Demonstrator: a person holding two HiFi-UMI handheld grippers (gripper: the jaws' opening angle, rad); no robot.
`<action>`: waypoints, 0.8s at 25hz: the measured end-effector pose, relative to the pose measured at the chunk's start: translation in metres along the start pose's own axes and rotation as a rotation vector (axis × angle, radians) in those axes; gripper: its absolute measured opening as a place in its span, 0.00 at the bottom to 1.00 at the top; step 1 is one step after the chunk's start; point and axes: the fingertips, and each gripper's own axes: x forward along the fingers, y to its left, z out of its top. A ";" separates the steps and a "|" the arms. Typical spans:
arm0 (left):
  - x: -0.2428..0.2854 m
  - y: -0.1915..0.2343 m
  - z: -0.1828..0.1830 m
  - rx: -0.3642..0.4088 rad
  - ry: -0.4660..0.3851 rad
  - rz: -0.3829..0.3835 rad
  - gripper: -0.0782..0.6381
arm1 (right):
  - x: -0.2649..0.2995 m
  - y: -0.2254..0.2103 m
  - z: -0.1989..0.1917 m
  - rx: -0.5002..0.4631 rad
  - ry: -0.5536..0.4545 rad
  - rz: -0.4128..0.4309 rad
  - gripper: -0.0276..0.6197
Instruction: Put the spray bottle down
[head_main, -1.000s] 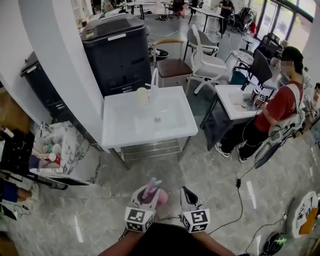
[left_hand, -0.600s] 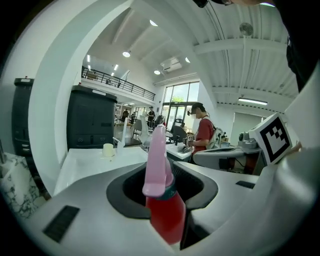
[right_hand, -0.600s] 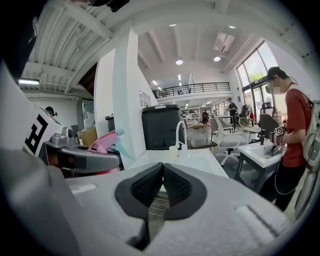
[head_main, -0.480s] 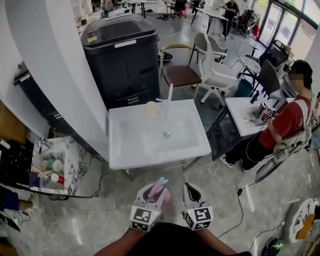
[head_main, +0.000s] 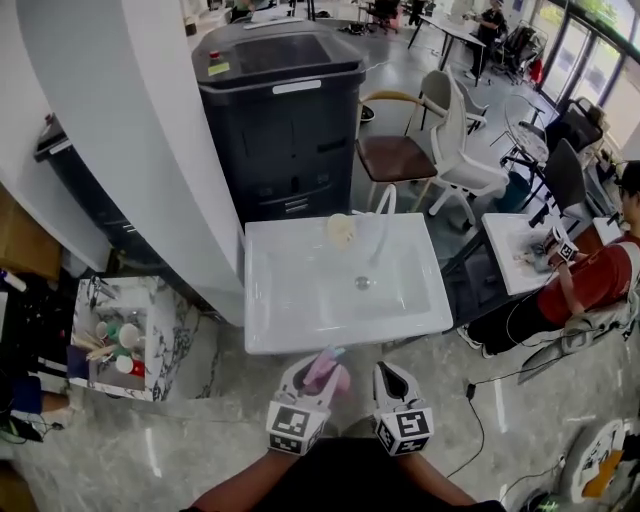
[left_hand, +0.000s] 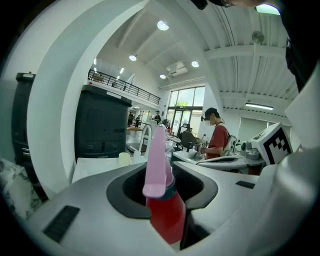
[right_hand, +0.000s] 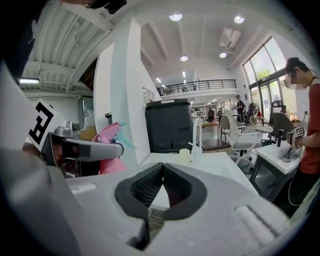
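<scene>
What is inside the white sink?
Only the drain shows in the sink basin. A pale round item and the faucet stand at its back rim. Nothing covers the basin.

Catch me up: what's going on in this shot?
A person holds a gripper in each hand, standing in front of a white sink. The left gripper has its fingers closed on a pink-topped red spray bottle, held upright in the air short of the sink's near edge. The right gripper is beside it, fingers together with nothing between them. The bottle has not yet been put down anywhere.
</scene>
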 end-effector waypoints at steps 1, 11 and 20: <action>0.001 0.006 0.001 -0.002 0.000 0.005 0.31 | 0.004 0.003 0.000 -0.001 0.007 0.006 0.04; 0.025 0.060 0.005 -0.051 -0.012 0.092 0.31 | 0.063 0.014 0.025 -0.048 -0.003 0.072 0.04; 0.074 0.124 0.021 -0.052 0.005 0.154 0.31 | 0.144 -0.005 0.058 -0.052 -0.007 0.116 0.04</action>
